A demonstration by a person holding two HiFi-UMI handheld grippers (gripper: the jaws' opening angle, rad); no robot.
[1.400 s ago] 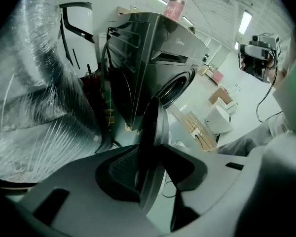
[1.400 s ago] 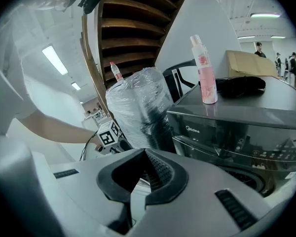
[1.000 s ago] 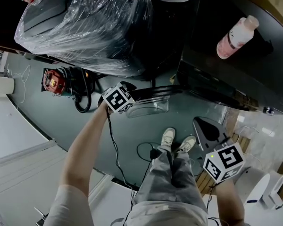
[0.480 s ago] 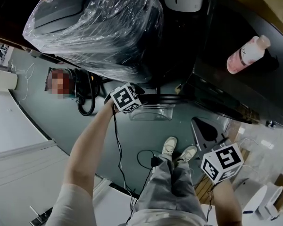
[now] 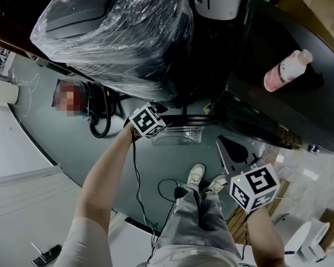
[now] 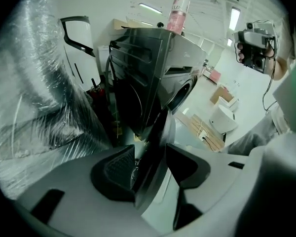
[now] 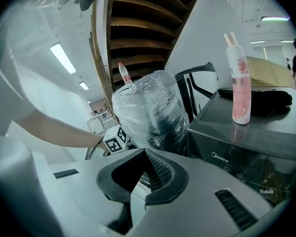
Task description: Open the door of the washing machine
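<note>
The dark washing machine (image 5: 284, 88) stands at the right with its round door (image 5: 181, 128) swung out towards me. My left gripper (image 5: 161, 118) is at the door's free edge. In the left gripper view the door edge (image 6: 158, 132) runs between the jaws of the left gripper (image 6: 150, 154). The jaws are opening: the left pad lies near the edge and the right pad stands off it. My right gripper (image 5: 231, 149) hangs in front of the machine, away from the door. In its own view the right gripper (image 7: 143, 162) is shut on nothing.
A pink bottle (image 5: 286, 69) lies on the machine's top. A bulky appliance wrapped in clear plastic (image 5: 117, 32) stands close at the left of the door. A black hose (image 5: 100, 115) and a cable (image 5: 167, 182) lie on the floor, by the person's shoes (image 5: 203, 174).
My right gripper has drifted left in the head view, nearer the person's legs. The left gripper has stayed at the door's edge.
</note>
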